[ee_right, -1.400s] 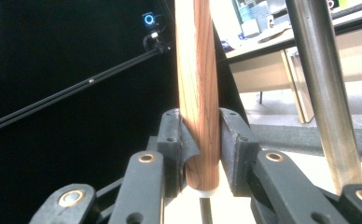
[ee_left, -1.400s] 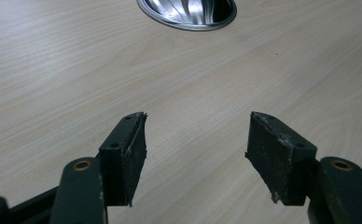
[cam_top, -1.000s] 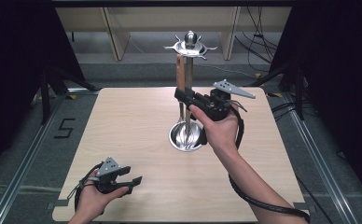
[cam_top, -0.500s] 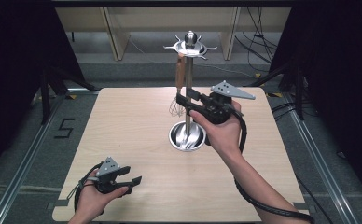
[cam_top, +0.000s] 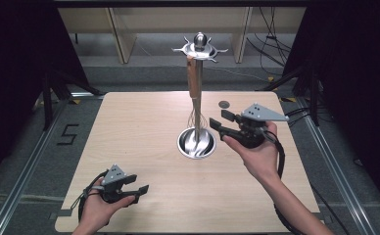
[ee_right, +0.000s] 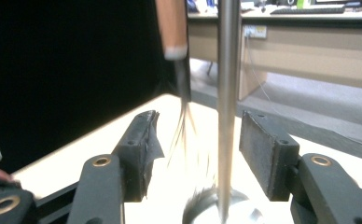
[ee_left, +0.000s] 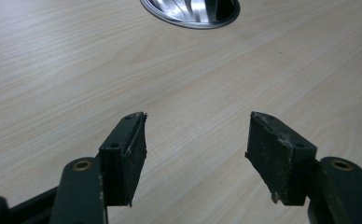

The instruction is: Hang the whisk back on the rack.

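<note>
Fingers of the right gripper (cam_top: pixel 219 121) stand wide apart with nothing between them, having just been opening, a little to the right of the whisk (cam_top: pixel 195 93). That whisk hangs upright from the top of the steel stand (cam_top: pixel 198 73), long axis vertical, wires just above the stand's round base. Far off at the table (cam_top: pixel 144 127) near edge, the left gripper (cam_top: pixel 138 191) rests, fingers also apart and empty.

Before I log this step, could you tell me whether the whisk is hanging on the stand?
Yes, hanging: the whisk dangles from the stand top, wires above the base; the right gripper is open beside it.
</note>
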`<state>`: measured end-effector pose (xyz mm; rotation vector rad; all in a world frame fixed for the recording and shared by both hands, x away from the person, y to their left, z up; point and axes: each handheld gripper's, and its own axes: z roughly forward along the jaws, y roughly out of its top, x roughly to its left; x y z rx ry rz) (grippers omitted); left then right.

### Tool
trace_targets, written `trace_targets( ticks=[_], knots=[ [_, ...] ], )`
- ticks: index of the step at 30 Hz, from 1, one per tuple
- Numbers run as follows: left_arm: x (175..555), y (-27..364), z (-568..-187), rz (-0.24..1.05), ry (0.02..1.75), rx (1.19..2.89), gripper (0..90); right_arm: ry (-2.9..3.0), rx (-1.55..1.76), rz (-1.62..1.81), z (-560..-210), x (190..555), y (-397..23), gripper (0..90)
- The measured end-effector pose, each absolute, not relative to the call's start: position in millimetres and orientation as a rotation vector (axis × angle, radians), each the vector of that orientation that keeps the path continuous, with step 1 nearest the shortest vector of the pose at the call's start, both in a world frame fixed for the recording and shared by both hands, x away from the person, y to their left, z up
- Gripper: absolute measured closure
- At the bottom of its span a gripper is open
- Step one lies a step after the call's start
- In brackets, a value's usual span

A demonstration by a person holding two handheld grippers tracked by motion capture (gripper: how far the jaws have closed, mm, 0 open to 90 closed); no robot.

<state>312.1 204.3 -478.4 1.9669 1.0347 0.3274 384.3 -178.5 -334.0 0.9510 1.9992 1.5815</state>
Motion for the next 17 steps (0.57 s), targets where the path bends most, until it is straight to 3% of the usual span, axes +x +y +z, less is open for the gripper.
trace_targets(
  ticks=[4,11,17],
  knots=[
    [312.0,204.3,-478.7,0.326,1.035,1.964,36.6,2.045,0.931,1.496,-356.5,375.8,-192.9,46.3],
    [312.7,202.8,-479.7,0.325,1.037,1.973,36.6,2.158,1.048,1.383,-425.2,359.0,-226.5,49.5],
    [313.2,201.1,-480.6,0.322,1.042,1.949,36.6,2.19,1.056,1.304,-439.6,357.3,-243.0,57.1]
  ],
)
